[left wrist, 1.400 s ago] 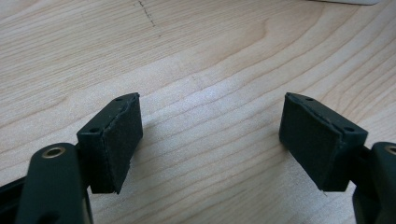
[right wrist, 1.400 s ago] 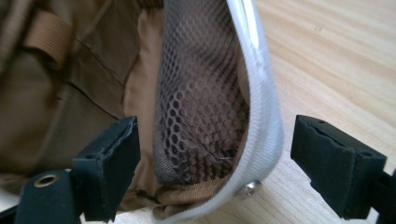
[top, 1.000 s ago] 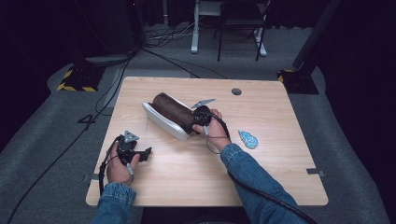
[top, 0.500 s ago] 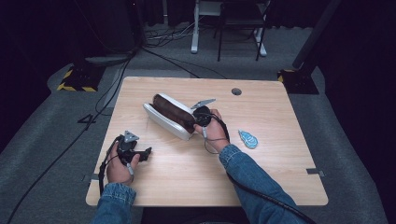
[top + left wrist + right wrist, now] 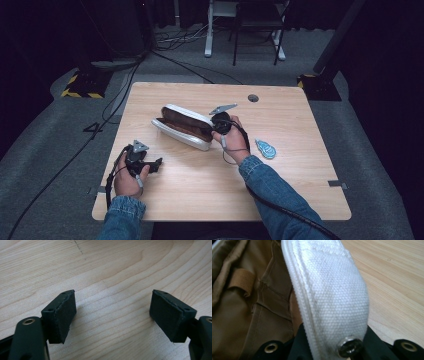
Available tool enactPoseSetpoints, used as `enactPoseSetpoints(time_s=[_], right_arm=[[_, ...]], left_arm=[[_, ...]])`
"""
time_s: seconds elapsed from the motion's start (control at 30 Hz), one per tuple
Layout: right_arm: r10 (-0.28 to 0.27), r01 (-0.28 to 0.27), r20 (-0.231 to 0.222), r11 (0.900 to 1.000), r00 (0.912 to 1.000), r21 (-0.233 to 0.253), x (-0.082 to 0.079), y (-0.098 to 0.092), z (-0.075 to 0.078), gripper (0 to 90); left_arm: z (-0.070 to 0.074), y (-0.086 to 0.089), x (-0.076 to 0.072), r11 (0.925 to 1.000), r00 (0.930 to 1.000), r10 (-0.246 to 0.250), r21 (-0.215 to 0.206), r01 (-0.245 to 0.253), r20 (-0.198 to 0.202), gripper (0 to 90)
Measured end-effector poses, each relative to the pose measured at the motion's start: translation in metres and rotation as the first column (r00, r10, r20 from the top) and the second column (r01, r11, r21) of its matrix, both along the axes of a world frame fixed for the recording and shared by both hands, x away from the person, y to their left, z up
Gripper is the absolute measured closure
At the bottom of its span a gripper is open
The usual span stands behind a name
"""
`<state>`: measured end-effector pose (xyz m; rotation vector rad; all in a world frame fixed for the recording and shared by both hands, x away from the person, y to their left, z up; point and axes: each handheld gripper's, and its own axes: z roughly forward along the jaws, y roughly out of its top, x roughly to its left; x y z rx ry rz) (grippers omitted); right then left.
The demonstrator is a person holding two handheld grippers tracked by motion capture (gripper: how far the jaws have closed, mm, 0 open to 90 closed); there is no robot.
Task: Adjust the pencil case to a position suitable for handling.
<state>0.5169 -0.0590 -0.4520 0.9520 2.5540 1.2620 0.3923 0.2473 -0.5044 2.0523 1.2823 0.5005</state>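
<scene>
A white fabric case (image 5: 186, 114) with a brown lining (image 5: 183, 128) lies open near the middle of the wooden table (image 5: 300, 190). My right gripper (image 5: 216, 126) is at the case's right end, shut on its white edge. In the right gripper view the white woven rim (image 5: 337, 295) runs down between the jaws of that gripper (image 5: 332, 342), a metal zip pull (image 5: 348, 347) shows at the bottom, and the tan lining (image 5: 249, 302) lies to the left. My left gripper (image 5: 156, 164) rests low at the front left, open over bare wood (image 5: 113, 293), holding nothing.
A small blue object (image 5: 265, 148) lies on the table right of my right hand. A round cable hole (image 5: 253, 98) sits near the far edge. Beyond the table are cables on the floor, a desk frame and a yellow-black striped base (image 5: 80, 87).
The case has tipped in my right gripper's hold: its white shell now shows above the brown lining, where the brown side was uppermost before. My left gripper has not moved.
</scene>
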Motion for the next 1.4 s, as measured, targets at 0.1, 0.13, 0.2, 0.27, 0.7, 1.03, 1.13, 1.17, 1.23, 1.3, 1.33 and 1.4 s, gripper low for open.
enactPoseSetpoints(time_s=[0.1, 0.13, 0.2, 0.27, 0.7, 1.03, 1.13, 1.17, 1.23, 1.3, 1.33, 1.4], right_arm=[[0.002, -0.002, 0.011, 1.0, 0.9999, 0.005, -0.004, -0.009, 0.008, 81.8], [-0.001, 0.001, 0.013, 1.0, 0.9999, 0.006, -0.006, -0.011, 0.009, 81.9], [0.001, -0.002, 0.015, 1.0, 0.9999, 0.019, -0.01, -0.019, 0.013, 82.1], [0.002, -0.003, 0.035, 1.0, 0.9994, 0.016, -0.014, -0.026, 0.018, 82.2], [-0.002, -0.001, 0.04, 0.998, 0.9992, 0.067, -0.045, -0.066, 0.036, 82.4], [0.002, -0.003, 0.016, 0.995, 0.9999, 0.101, -0.075, -0.098, 0.04, 82.3], [0.005, -0.006, 0.014, 0.994, 0.9999, 0.108, -0.084, -0.106, 0.039, 82.3], [0.006, -0.007, 0.013, 0.994, 0.9999, 0.111, -0.087, -0.11, 0.039, 82.3], [0.005, -0.006, 0.009, 0.992, 1.0, 0.122, -0.093, -0.115, 0.038, 82.3], [0.003, -0.004, 0.004, 0.991, 1.0, 0.133, -0.098, -0.121, 0.037, 82.3], [0.004, -0.004, 0.003, 0.991, 1.0, 0.137, -0.1, -0.123, 0.036, 82.3], [0.009, -0.007, -0.01, 0.987, 0.9999, 0.159, -0.108, -0.129, 0.034, 82.3]], left_arm=[[0.0, 0.0, 0.0, 1.0, 1.0, 0.001, -0.003, -0.001, -0.001, 21.7], [0.0, 0.0, 0.0, 1.0, 1.0, 0.001, -0.003, -0.001, -0.001, 21.7], [0.0, 0.0, 0.0, 1.0, 1.0, 0.001, -0.003, -0.001, -0.002, 21.7], [0.0, 0.0, 0.0, 1.0, 1.0, 0.001, -0.003, -0.001, -0.001, 21.7], [0.0, 0.001, 0.001, 1.0, 1.0, -0.007, -0.003, 0.007, -0.004, 21.6], [0.0, 0.001, 0.002, 1.0, 0.9999, -0.009, -0.003, 0.009, -0.004, 21.6], [0.0, 0.001, 0.002, 1.0, 1.0, -0.009, -0.002, 0.009, -0.002, 21.6], [0.0, 0.001, 0.002, 1.0, 1.0, -0.009, -0.003, 0.009, -0.002, 21.6], [0.0, 0.001, 0.002, 1.0, 1.0, -0.009, -0.002, 0.009, -0.002, 21.6], [0.0, 0.001, 0.002, 1.0, 1.0, -0.01, -0.001, 0.01, -0.002, 21.6], [0.0, 0.001, 0.002, 0.9999, 0.9999, -0.01, -0.002, 0.01, -0.002, 21.6], [0.0, 0.0, 0.002, 1.0, 1.0, -0.009, -0.003, 0.009, -0.002, 21.6]])
